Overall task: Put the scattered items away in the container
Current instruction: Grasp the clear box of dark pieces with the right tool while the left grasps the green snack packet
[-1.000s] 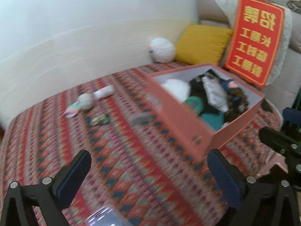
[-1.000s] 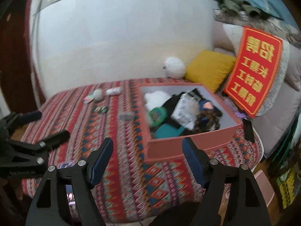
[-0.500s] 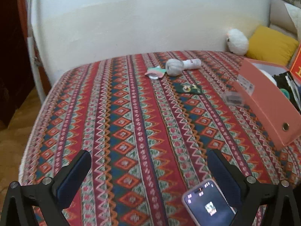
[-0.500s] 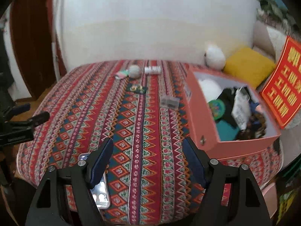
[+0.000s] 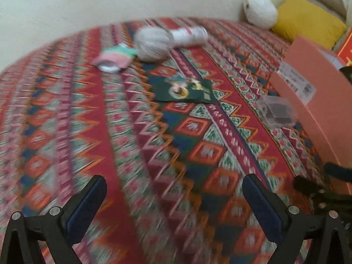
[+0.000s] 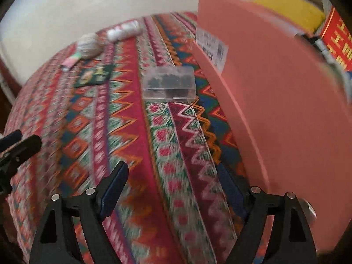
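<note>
Right wrist view: right gripper [image 6: 176, 189], jaws spread and empty, should straddle the clear plastic box [image 6: 169, 83] squarely beside the pink cardboard container [image 6: 275, 101].

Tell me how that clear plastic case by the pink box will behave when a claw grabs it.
The clear plastic case looks rigid and flat-sided, so it probably won't roll. Its smooth walls may slip between pads. The dark pieces inside look loose and might shift if tilted.

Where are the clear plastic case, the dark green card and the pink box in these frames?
clear plastic case [image 6: 169, 83], right wrist view, centre of its lid.
dark green card [image 5: 183, 89], left wrist view, middle of its printed face.
pink box [image 6: 275, 92], right wrist view, bare outer side wall.
</note>
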The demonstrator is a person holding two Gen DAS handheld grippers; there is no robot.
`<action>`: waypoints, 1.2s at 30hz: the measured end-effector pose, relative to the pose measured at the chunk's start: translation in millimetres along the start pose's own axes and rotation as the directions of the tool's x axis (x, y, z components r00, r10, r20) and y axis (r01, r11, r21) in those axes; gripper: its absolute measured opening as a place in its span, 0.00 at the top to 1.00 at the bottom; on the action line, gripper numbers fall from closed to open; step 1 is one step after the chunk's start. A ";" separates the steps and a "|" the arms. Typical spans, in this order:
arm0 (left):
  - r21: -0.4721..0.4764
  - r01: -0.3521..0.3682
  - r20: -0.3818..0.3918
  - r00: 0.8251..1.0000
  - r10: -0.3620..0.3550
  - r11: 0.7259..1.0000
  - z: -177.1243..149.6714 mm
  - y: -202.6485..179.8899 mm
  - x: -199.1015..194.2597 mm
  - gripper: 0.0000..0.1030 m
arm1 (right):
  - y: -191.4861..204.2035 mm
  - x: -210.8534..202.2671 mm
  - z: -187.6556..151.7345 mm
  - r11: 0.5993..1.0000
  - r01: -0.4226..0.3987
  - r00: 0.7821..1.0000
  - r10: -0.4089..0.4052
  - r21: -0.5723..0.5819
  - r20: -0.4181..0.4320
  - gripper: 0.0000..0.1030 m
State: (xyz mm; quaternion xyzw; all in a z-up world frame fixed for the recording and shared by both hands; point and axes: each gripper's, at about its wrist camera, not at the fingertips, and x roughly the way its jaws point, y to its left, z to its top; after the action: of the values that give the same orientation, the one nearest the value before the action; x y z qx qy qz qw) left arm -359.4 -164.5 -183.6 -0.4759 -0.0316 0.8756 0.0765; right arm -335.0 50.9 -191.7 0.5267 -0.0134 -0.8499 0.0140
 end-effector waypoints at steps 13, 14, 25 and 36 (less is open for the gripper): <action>0.085 0.019 -0.018 1.000 -0.017 0.996 90.5 -31.9 110.4 0.02 | 14.7 53.4 64.9 0.999 0.005 0.992 0.001 -0.044 0.130 0.04; 0.090 0.020 -0.009 1.000 -0.019 0.996 92.2 -32.0 111.8 0.03 | 14.1 53.8 68.7 0.999 -0.006 0.990 0.012 -0.047 0.138 0.20; 0.014 0.014 0.058 0.998 -0.015 1.000 55.2 9.7 34.7 0.53 | 9.2 -15.0 45.0 0.987 -0.130 0.972 0.146 -0.095 0.185 0.29; 0.071 0.022 0.218 0.975 -0.037 0.997 -15.8 -26.1 -140.1 0.53 | -2.2 -173.7 -51.5 0.961 -0.227 0.916 0.267 -0.160 0.300 0.29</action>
State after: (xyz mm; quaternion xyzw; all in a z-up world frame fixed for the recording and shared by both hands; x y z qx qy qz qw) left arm -268.5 -162.1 -72.8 -0.3730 -0.0170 0.9221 0.1015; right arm -211.7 59.4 -59.2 0.3745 -0.0301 -0.9143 0.1512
